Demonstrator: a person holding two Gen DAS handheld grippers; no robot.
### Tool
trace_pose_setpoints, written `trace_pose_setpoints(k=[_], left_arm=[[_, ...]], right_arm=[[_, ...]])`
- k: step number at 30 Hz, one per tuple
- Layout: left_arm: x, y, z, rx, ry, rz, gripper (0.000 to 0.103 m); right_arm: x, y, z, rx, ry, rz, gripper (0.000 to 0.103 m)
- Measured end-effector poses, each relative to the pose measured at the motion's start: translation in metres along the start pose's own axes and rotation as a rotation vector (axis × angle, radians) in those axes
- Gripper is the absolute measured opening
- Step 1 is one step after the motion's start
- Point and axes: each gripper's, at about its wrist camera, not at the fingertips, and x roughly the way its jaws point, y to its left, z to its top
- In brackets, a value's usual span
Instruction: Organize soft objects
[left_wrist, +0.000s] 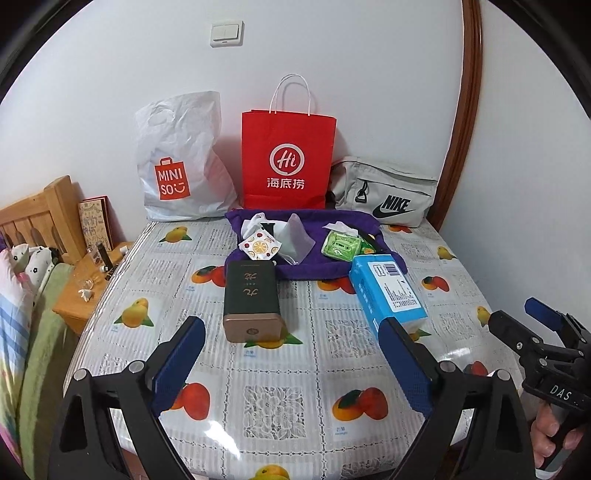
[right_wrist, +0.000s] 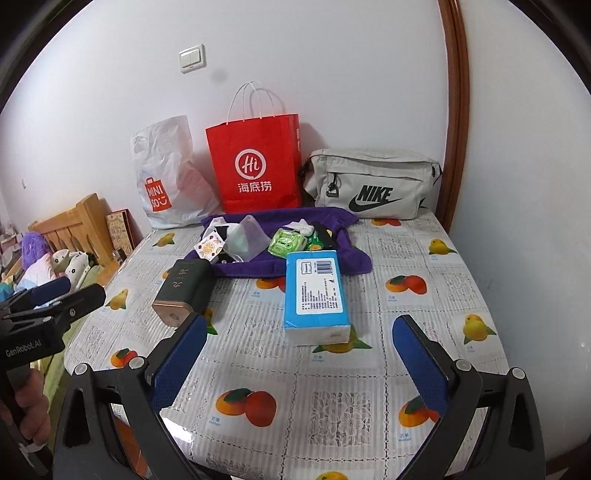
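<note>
With fingers apart, blue tissue pack (right_wrist: 317, 295)

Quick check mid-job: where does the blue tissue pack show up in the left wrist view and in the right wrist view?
Left wrist view: blue tissue pack lies right of centre, just beyond the right fingertip, its far end on the purple cloth.
Right wrist view: the pack lies near centre, between the fingertips and farther away.
Shared landmark: the red paper bag standing against the wall behind it.
</note>
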Motion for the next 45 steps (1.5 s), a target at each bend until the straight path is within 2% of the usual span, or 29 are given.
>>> trace_pose_setpoints(k=[45], left_arm=[[-0.010, -0.003, -0.005, -0.001, -0.016, 0.006, 0.096]], right_arm=[[-0.013, -0.004, -0.008, 0.029, -0.011, -0.009, 0.099]])
